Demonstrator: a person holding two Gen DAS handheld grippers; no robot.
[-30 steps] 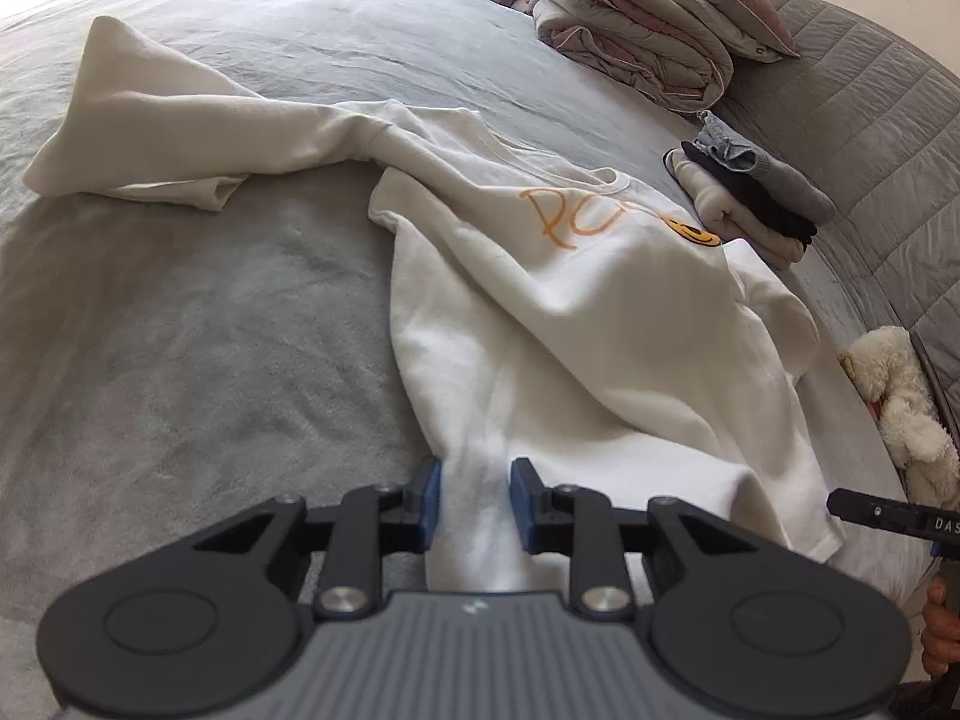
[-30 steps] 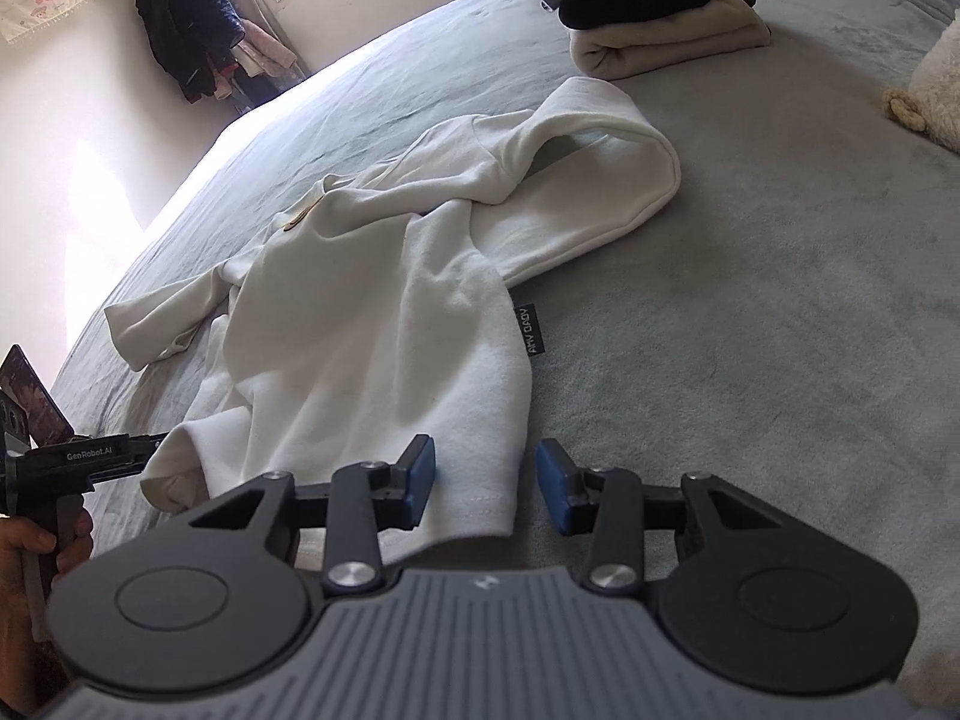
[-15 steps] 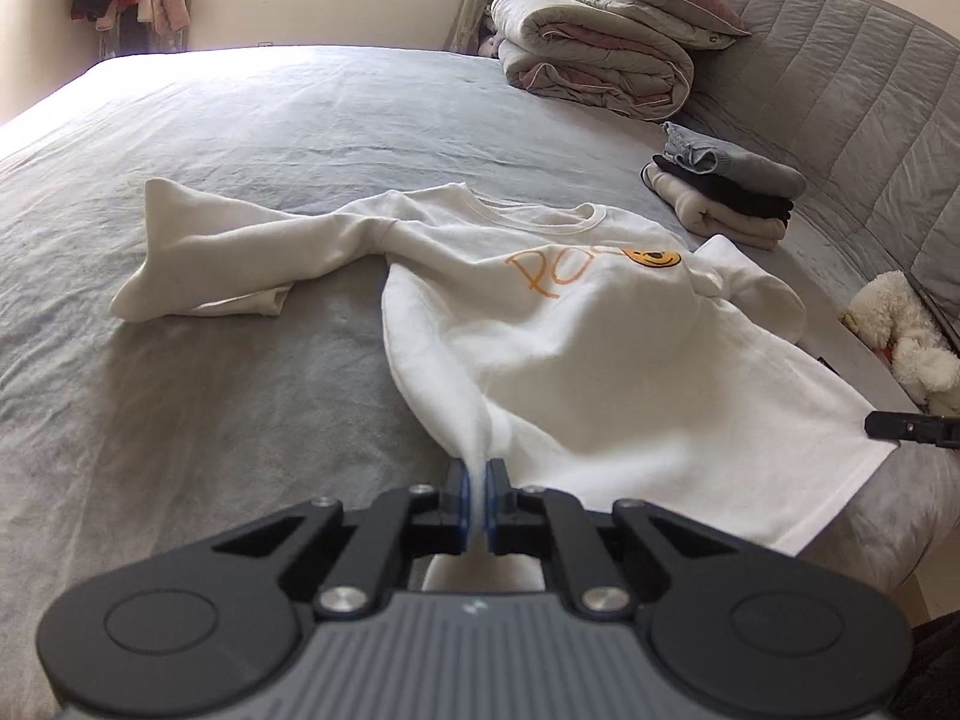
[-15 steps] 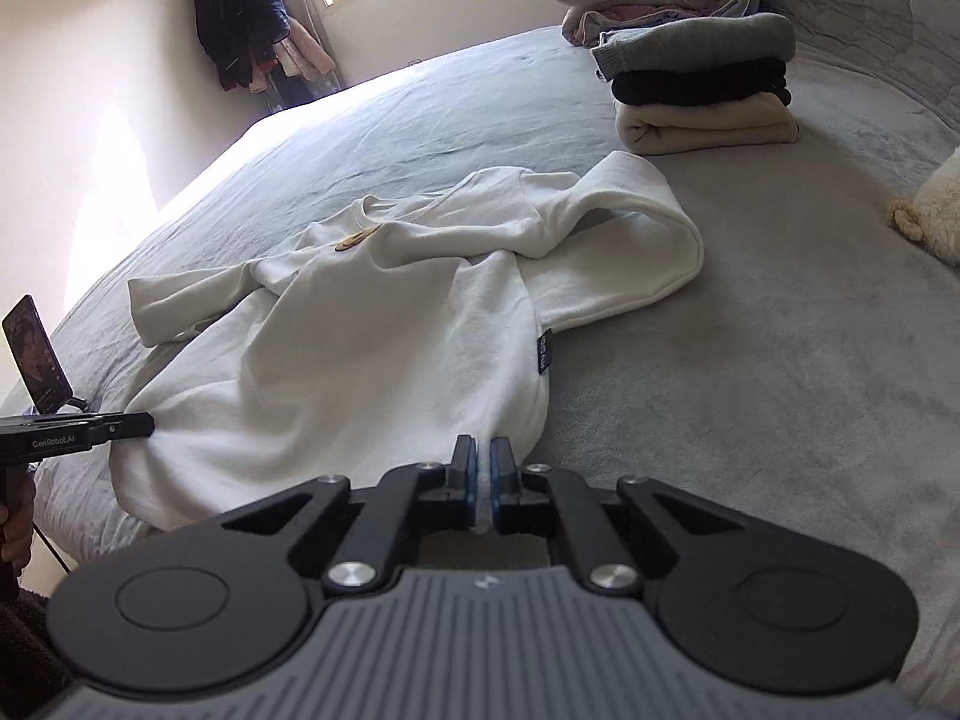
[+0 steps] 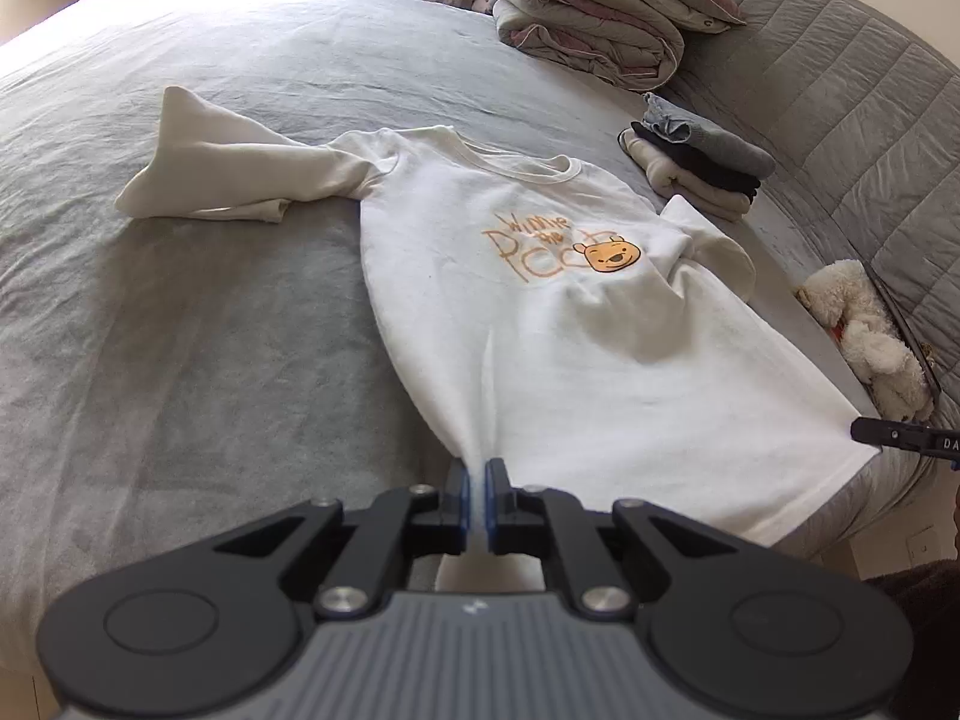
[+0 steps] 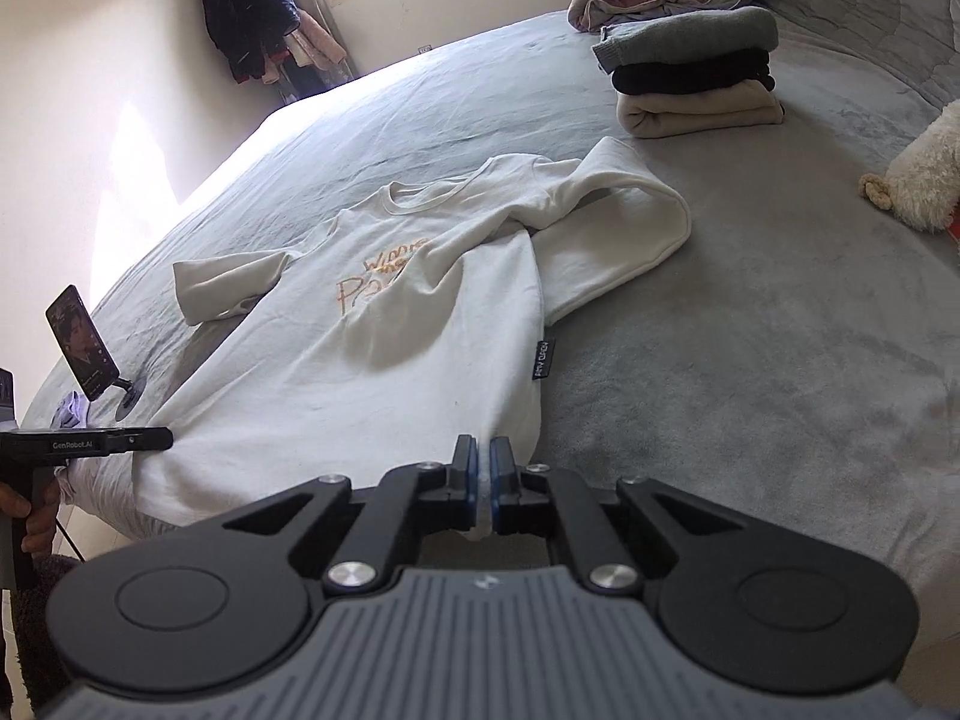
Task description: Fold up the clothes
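Both sets of jaws are pinched on the hem of the white sweatshirt (image 5: 540, 348): the left gripper (image 5: 477, 495) holds one bottom corner, the right gripper (image 6: 485, 480) the other, so the hem hangs taut between them at the near edge of the grey bed (image 5: 180, 360). Beyond the hem the sweatshirt lies front up on the bed. Bare grey cover lies open to either side of it. Past its collar, a stack of folded clothes (image 6: 696, 84) sits clear of it, and a plush toy (image 5: 864, 336) lies just beside the sweatshirt's right side.

Both wrist views (close) share sweatshirt (image 5: 540, 324).
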